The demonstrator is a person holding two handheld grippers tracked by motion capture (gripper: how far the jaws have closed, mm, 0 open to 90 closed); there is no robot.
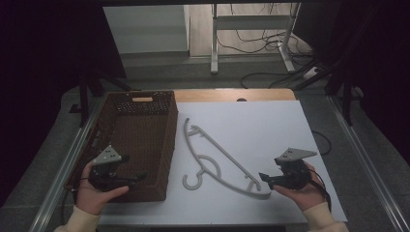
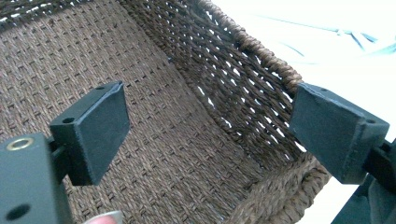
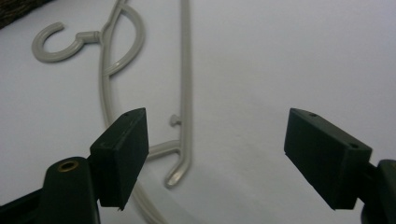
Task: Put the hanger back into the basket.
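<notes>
Right gripper (image 1: 269,180) wide apart by hanger (image 1: 220,159), left gripper (image 1: 137,178) wide apart over basket (image 1: 167,145); likely light, stiff, slippery, so best pinched on thin bar.

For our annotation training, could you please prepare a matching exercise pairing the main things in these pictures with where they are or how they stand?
Things:
1. brown woven wicker basket
2. pale grey plastic clothes hanger
3. left gripper
4. right gripper

Places or states:
A. open, held above the hanger's near end
B. lying flat on the white tabletop, beside the basket
C. standing on the table's left side, nothing in it
D. open, held over the basket's near part

Pairs: 1-C, 2-B, 3-D, 4-A
</notes>
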